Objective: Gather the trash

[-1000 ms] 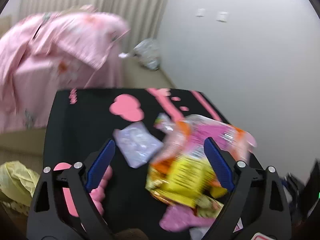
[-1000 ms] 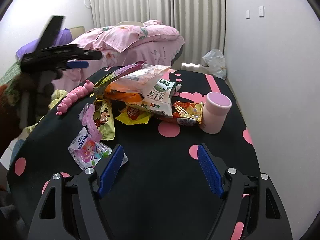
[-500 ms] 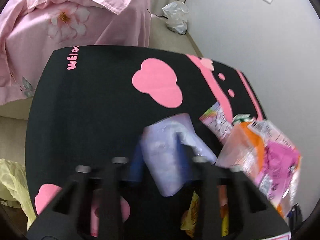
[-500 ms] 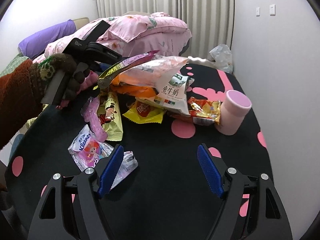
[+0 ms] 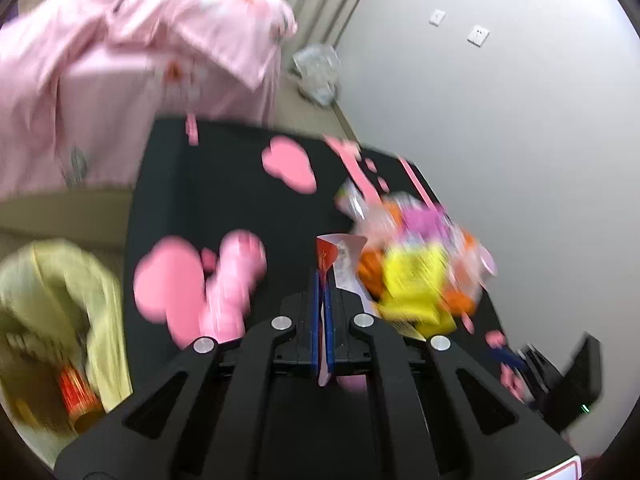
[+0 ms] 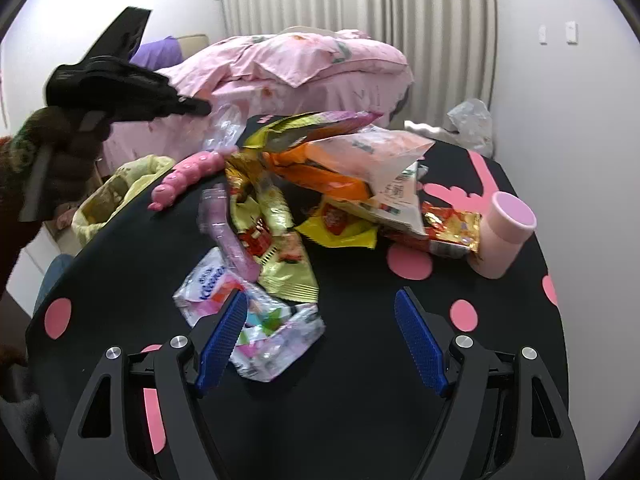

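Note:
A heap of snack wrappers point(image 6: 320, 184) lies on a black table point(image 6: 360, 400) with pink spots. My left gripper point(image 5: 322, 280) is shut on a thin white and pale-purple wrapper point(image 5: 344, 260), lifted above the table; in the right wrist view point(image 6: 192, 106) the wrapper point(image 6: 226, 128) hangs from its tip. My right gripper point(image 6: 320, 340) is open just above a crumpled white-and-pink wrapper point(image 6: 256, 320) at the table's near edge. A bin lined with a yellow bag point(image 5: 60, 320) stands left of the table and also shows in the right wrist view point(image 6: 116, 192).
A pink caterpillar toy point(image 6: 188, 176) lies at the table's left edge. A pink cup point(image 6: 504, 232) stands at the right. A bed with a pink quilt point(image 6: 300, 64) is behind, and a white plastic bag point(image 6: 468, 124) lies on the floor by the wall.
My left gripper has closed on the pale-purple wrapper and lifted it off the table, swinging left. My right gripper has moved closer to the crumpled wrapper.

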Available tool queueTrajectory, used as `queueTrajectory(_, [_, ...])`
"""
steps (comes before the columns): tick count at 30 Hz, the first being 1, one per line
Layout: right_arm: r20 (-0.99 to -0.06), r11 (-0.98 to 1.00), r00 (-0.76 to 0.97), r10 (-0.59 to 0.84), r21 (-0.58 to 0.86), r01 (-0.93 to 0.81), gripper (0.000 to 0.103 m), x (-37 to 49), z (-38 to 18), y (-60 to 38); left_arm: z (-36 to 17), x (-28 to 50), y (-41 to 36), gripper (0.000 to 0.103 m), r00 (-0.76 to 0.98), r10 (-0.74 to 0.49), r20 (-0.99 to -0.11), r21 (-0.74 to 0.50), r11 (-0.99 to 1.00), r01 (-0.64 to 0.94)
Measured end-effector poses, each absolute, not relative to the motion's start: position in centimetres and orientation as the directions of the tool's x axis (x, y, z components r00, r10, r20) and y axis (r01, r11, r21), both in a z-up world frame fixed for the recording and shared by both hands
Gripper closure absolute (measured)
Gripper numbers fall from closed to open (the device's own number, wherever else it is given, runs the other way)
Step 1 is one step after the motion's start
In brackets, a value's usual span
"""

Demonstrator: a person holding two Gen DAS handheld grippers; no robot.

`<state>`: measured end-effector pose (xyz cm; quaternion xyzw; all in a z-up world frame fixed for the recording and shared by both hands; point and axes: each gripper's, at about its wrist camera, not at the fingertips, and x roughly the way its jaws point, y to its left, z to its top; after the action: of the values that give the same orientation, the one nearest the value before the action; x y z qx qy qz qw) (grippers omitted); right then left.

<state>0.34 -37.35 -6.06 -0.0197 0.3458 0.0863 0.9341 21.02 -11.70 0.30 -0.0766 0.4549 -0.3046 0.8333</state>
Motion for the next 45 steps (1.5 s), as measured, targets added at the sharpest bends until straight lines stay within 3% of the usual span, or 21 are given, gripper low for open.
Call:
queueTrajectory(14, [-0.701, 0.945, 0.668, 0.249, 0.027, -0.325, 0.030, 1.7, -7.4, -34.0, -5.6, 13.2, -9.9, 0.100, 0.346, -0.543, -0.765, -0.382, 0.815, 0.435])
queueTrajectory(16, [-0.724, 0.953, 0.645, 0.245, 0.058, -0.297, 0.030, 2.2, -8.2, -34.4, -6.0, 13.5, -10.2, 0.095, 0.378, -0.515, -0.769, -0.347, 0.833, 0.431])
queueTrajectory(21, [-0.740, 0.929, 0.576, 0.346, 0.185, -0.320, 0.030, 0.2, -8.8, -33.9, -5.9, 12.8, -10.1, 0.067, 0.470, -0.474, -0.745, -0.289, 0.863, 0.414])
queueTrajectory(25, [-0.716, 0.905, 0.572, 0.399, 0.208, -0.371, 0.030, -2.2, -7.8, -32.9, -5.8, 12.8, -9.8, 0.064, 0.486, -0.469, -0.737, -0.294, 0.871, 0.395])
queueTrajectory(30, [-0.669, 0.935, 0.668, 0.326, 0.124, -0.332, 0.030, -2.5, -6.4, -33.4, -5.6, 12.5, -9.0, 0.061, 0.518, -0.452, -0.726, -0.297, 0.886, 0.356])
queueTrajectory(36, [-0.693, 0.942, 0.638, 0.335, 0.233, -0.242, 0.031, 1.5, -8.1, -34.4, -5.7, 12.0, -7.8, 0.061, 0.525, -0.445, -0.726, -0.305, 0.892, 0.333])
queueTrajectory(40, [-0.724, 0.951, 0.619, 0.305, 0.195, -0.242, 0.047, 1.6, -9.1, -33.3, -5.7, 11.5, -7.5, 0.059, 0.519, -0.455, -0.724, -0.316, 0.887, 0.337])
queueTrajectory(43, [-0.719, 0.946, 0.618, 0.317, 0.194, -0.259, 0.069, 1.1, -9.0, -33.3, -6.1, 11.3, -7.7, 0.059, 0.510, -0.447, -0.735, -0.309, 0.890, 0.335])
queueTrajectory(45, [-0.708, 0.947, 0.631, 0.318, 0.205, -0.247, 0.073, 0.6, -8.7, -34.0, -6.4, 11.1, -8.0, 0.059, 0.501, -0.443, -0.743, -0.302, 0.891, 0.340])
